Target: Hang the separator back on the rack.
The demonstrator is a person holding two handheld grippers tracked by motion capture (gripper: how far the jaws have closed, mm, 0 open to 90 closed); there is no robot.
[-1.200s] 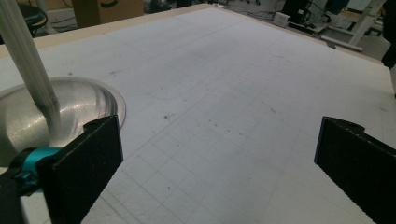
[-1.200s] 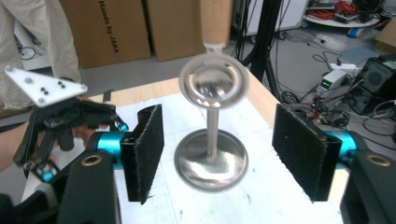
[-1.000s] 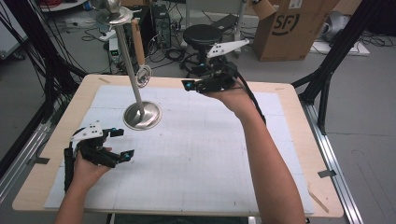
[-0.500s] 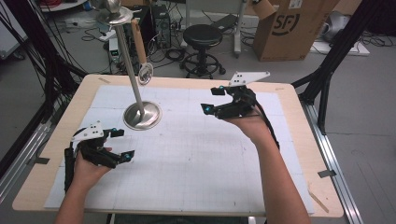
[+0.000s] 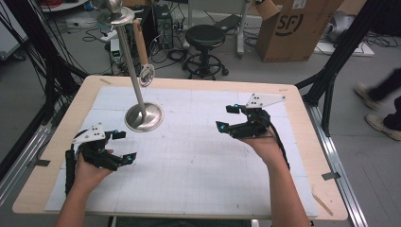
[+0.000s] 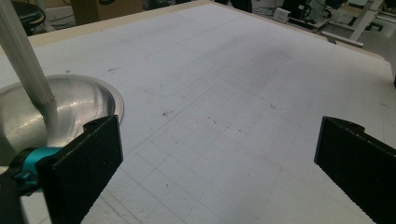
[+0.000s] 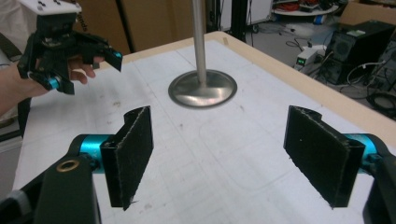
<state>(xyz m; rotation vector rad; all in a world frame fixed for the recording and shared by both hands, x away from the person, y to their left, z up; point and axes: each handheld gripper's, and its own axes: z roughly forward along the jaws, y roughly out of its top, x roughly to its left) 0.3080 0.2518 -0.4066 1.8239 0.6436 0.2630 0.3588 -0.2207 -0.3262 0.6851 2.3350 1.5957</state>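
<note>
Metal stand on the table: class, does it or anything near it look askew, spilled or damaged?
Nothing stands out. The metal stand sits flat on the white mat; its pole only appears to lean in the high view. Both grippers, left and right, are open and empty.

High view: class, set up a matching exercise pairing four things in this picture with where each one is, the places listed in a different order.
Things:
1. metal stand
2. left gripper
3. black stool
4. cardboard box

Places:
A. on the floor beyond the table's far right corner
B. over the table's near left part
C. standing on the white mat, far left
D. on the floor behind the table's far edge, near the middle

Pairs: 1-C, 2-B, 3-D, 4-A
</note>
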